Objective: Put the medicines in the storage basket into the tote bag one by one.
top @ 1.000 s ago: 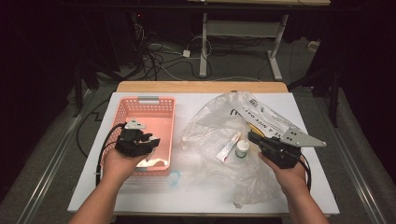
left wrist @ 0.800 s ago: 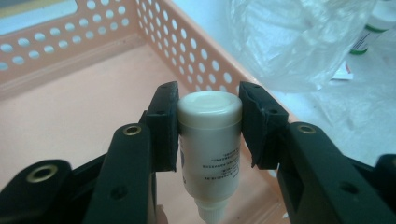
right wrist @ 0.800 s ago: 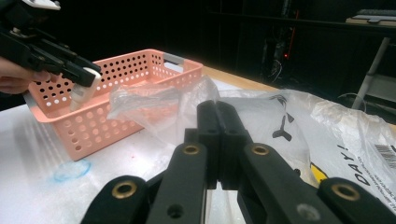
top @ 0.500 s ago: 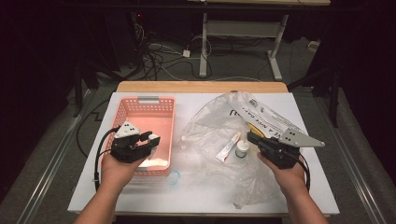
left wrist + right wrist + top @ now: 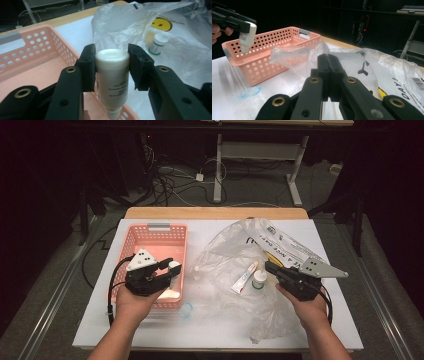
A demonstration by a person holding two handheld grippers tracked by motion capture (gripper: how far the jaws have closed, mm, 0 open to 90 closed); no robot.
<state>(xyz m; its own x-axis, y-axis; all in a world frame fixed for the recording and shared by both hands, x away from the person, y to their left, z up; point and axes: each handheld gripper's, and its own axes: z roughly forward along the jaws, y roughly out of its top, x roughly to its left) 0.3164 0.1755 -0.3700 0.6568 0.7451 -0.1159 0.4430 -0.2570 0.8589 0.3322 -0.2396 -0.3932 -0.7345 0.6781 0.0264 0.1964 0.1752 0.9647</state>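
Bottle [image 5: 111,75] gripped tight in the left gripper [image 5: 111,63], folks: both black pads press its white sides, rounded base toward the lens, nozzle pointing down at the bottom of the left gripper view. In the high view that gripper [image 5: 167,270] sits left of centre, held in the left hand [image 5: 134,302], and the bottle [image 5: 174,267] shows as a small white spot over the right-hand edge of the basket [image 5: 150,232]. From the right gripper view you catch it at upper left, bottle [image 5: 247,37] hanging nozzle-down above the near corner of the pink basket [image 5: 274,55].

Over on the right side of the high view, the right gripper [image 5: 270,267] is clenched on nothing; in its own view the two jaws meet flat at centre frame [image 5: 328,75]. It hovers over the crumpled plastic bag [image 5: 235,255], which spreads across the middle and right of the white table [image 5: 95,325].

On the bag, near centre, lie a tube [image 5: 244,277] and, just beside it to the right, a small green-banded jar [image 5: 259,280]. That jar [image 5: 157,43] also stands upright at upper right of the left gripper view, next to a yellow smiley print [image 5: 161,23] on the bag. A blue ring mark [image 5: 186,309] sits on the table just below the basket.
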